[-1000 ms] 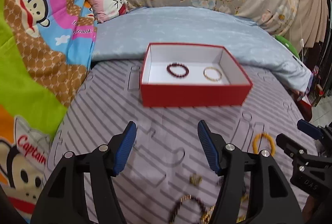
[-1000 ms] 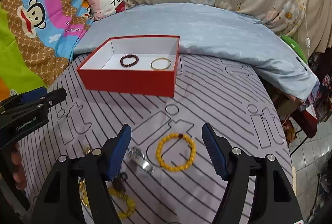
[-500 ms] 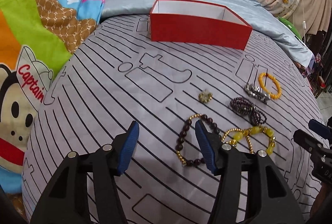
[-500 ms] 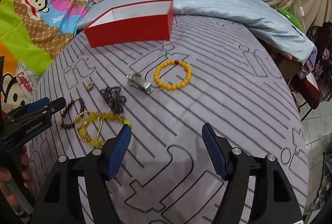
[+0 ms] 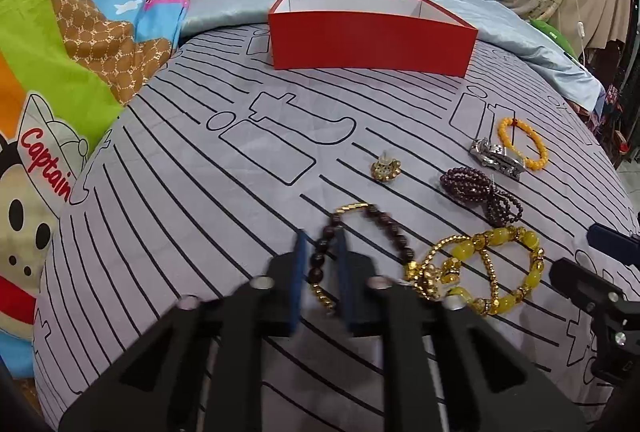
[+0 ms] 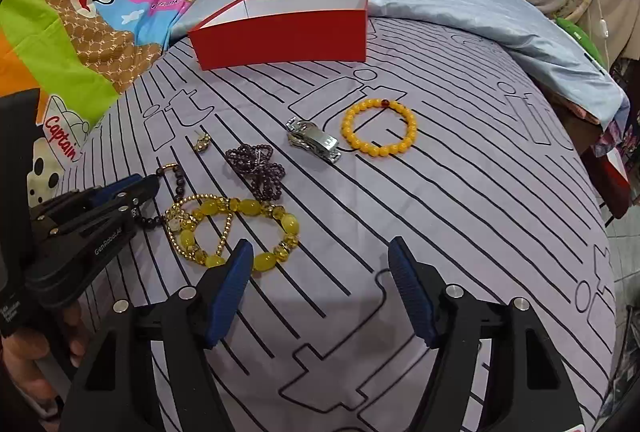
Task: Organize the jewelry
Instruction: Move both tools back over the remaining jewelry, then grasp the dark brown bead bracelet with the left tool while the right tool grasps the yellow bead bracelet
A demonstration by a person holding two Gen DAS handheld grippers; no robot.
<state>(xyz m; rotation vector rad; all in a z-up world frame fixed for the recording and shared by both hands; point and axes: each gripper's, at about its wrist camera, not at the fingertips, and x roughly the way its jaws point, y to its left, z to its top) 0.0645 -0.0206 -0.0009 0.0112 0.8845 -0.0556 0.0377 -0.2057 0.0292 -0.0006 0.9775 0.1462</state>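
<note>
Left gripper [image 5: 320, 264] low on grey sheet [image 5: 200, 192], blue pads closed to narrow gap on near-left arc of dark bead bracelet [image 5: 362, 232]; bracelet lies flat on sheet, far arc past fingertips. Yellow bracelet [image 5: 496, 272] just right, touching gold chain [image 5: 428, 272]. Right gripper [image 6: 320, 288] wide open, holding nothing, hovering near side; yellow bracelet just beside its left pad. Red box [image 5: 372, 36] at far side, well apart from pile.
</note>
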